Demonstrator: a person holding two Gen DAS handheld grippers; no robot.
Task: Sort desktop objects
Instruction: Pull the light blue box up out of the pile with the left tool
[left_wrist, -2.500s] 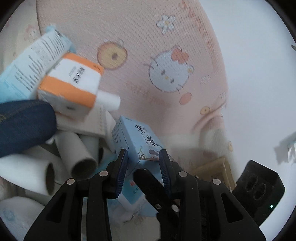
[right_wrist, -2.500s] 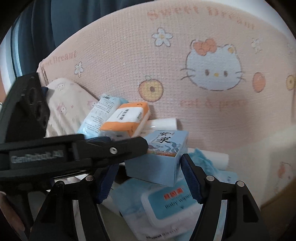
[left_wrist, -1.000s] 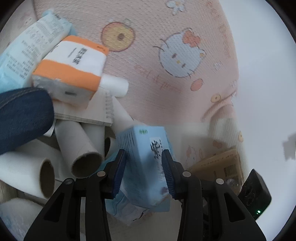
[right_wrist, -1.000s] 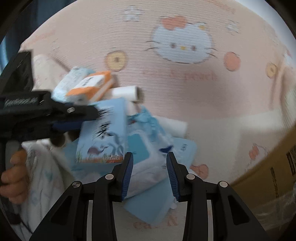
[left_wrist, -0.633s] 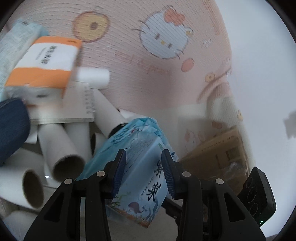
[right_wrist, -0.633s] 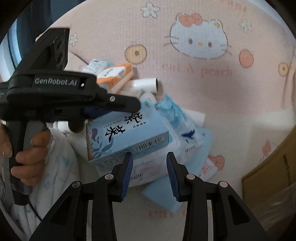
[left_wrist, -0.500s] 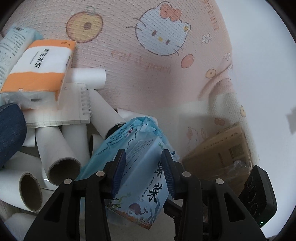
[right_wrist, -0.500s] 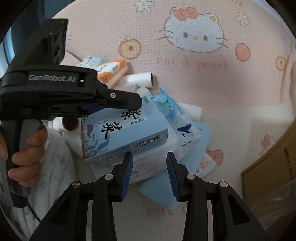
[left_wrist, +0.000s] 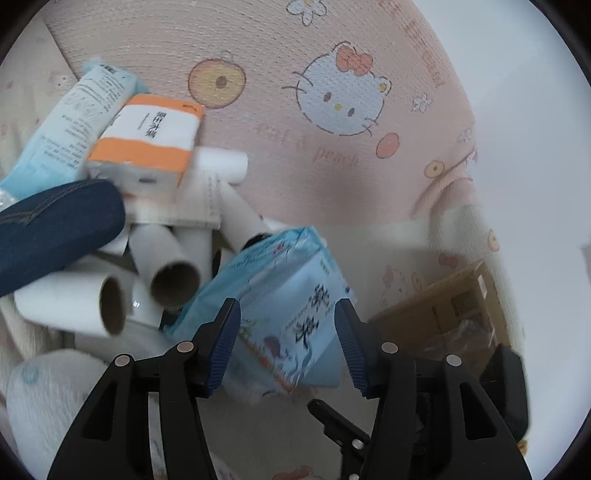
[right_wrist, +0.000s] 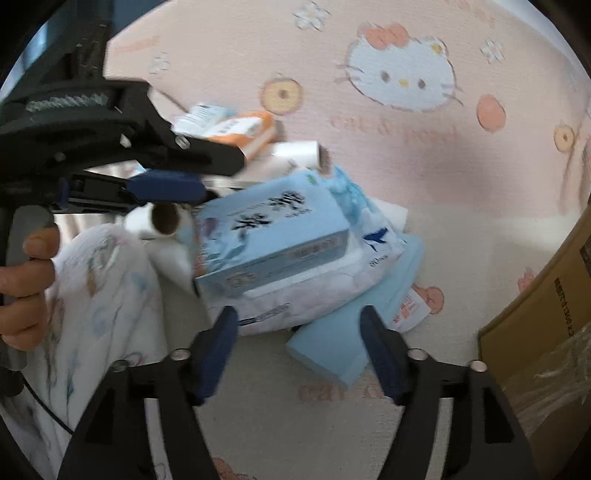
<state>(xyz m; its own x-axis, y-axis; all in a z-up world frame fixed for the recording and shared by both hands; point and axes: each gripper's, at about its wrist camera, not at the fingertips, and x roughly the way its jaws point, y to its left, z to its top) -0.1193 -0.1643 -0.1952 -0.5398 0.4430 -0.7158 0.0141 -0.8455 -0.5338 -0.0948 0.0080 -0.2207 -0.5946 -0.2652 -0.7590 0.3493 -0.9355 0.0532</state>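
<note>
While the left gripper (left_wrist: 287, 341) stands with its fingers spread apart, the light-blue tissue box (left_wrist: 295, 325) lies between and just ahead of them, tilted on a wipes pack (right_wrist: 325, 280); contact is not discernible. Cardboard tubes (left_wrist: 173, 273) crowd the left side; a cardboard carton (left_wrist: 443, 306) bounds the right. The right gripper (right_wrist: 299, 339) is likewise spread, holding nothing, with bare pink mat (right_wrist: 461, 177) ahead and to its right.
</note>
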